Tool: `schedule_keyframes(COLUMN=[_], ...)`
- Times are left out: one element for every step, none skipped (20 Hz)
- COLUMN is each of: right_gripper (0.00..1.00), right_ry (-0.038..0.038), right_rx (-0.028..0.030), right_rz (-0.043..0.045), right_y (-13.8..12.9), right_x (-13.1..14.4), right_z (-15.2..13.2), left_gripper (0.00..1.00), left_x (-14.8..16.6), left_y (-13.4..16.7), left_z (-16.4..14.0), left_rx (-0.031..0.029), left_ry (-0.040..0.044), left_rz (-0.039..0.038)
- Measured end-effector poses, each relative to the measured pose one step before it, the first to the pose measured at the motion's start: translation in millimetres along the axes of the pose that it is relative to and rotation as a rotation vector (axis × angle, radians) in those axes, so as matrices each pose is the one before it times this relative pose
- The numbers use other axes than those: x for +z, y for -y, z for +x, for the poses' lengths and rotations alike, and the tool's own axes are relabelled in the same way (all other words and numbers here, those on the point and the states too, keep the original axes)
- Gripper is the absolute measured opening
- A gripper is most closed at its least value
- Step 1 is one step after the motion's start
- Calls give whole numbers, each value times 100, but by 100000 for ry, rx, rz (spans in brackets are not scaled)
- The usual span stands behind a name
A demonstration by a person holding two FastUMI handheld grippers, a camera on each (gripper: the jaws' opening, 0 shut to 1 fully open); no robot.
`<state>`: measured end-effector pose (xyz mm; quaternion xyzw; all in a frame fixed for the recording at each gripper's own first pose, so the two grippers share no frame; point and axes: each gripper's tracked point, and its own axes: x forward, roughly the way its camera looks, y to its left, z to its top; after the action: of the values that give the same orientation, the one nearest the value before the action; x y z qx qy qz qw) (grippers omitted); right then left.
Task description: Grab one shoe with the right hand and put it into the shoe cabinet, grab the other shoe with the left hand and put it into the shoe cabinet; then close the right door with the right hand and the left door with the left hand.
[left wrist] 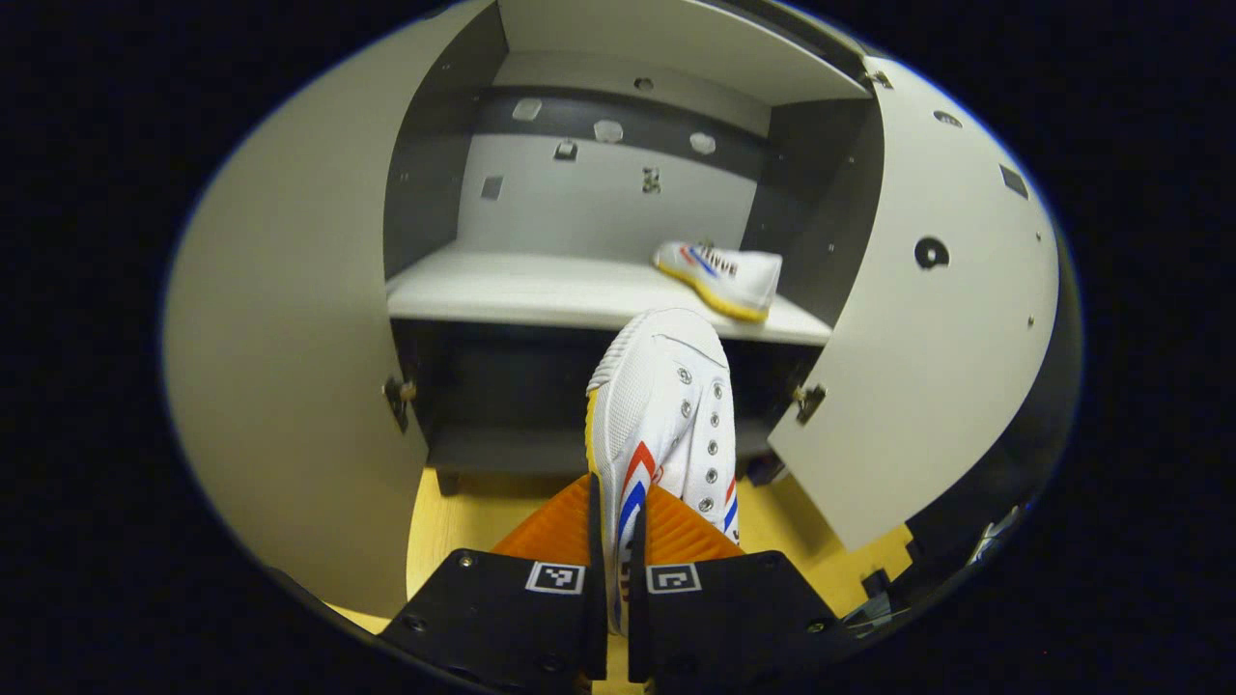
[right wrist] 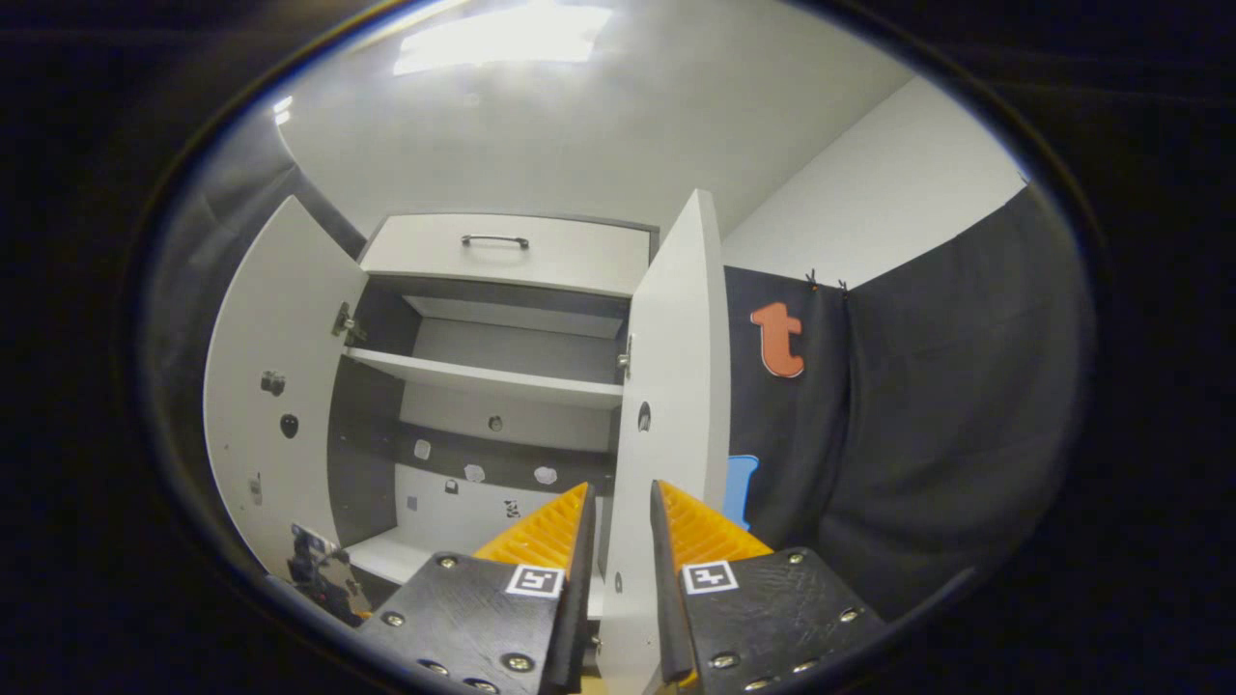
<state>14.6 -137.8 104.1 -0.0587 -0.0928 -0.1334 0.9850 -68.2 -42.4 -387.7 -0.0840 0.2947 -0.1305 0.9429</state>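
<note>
A white shoe (left wrist: 666, 405) with red and blue stripes and a yellow sole is pinched by its heel in my left gripper (left wrist: 618, 483), toe pointing at the open shoe cabinet. It hangs just in front of and below the white middle shelf (left wrist: 521, 290). The matching shoe (left wrist: 719, 275) lies on that shelf at the right end. Both doors stand open, the left door (left wrist: 290, 338) and the right door (left wrist: 927, 338). My right gripper (right wrist: 620, 487) is narrowly open with nothing held, close to the free edge of the right door (right wrist: 676, 367), which shows through the gap.
Below the shelf is a dark lower compartment (left wrist: 541, 396). The floor (left wrist: 454, 521) in front is light wood. In the right gripper view a drawer with a dark handle (right wrist: 494, 241) tops the cabinet, and an upper shelf (right wrist: 483, 378) spans it. Black cloth (right wrist: 917, 434) hangs to the right.
</note>
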Motion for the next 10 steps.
schedule_keyframes(right_gripper=[27, 27, 27, 30, 30, 30, 30, 30, 30, 30], right_ry=[483, 540, 428, 270, 125, 134, 72, 101, -66, -274], right_rx=[-270, -331, -249, -125, -157, -48, 442, 525, 125, -258], right_rz=[292, 447, 592, 588, 436, 423, 489, 437, 24, -250], right_y=[161, 145, 184, 131, 136, 159, -41, -123, 16, 90], right_x=[147, 208, 106, 65, 120, 18, 84, 48, -42, -227], right_z=[5, -100, -3, -95, -65, -86, -202, -159, -90, -50], left_gripper=[9, 9, 9, 9, 9, 9, 9, 9, 9, 9], left_x=[-228, 113, -81, -263, -278, 306, -6, 66, -130, -35], left_y=[-54, 21, -131, 14, 82, 129, 8, -14, -8, -82], left_z=[-313, -172, -205, 63, -159, 18, -44, 60, 107, -53], left_rx=[-1090, -854, -237, 243, 261, 308, 170, 258, 294, 514], left_ry=[3642, 3536, 3102, 2391, 2277, 1530, 1235, 1029, 881, 34], left_rz=[62, 302, 299, 355, 80, -622, -901, -1131, -1130, -530])
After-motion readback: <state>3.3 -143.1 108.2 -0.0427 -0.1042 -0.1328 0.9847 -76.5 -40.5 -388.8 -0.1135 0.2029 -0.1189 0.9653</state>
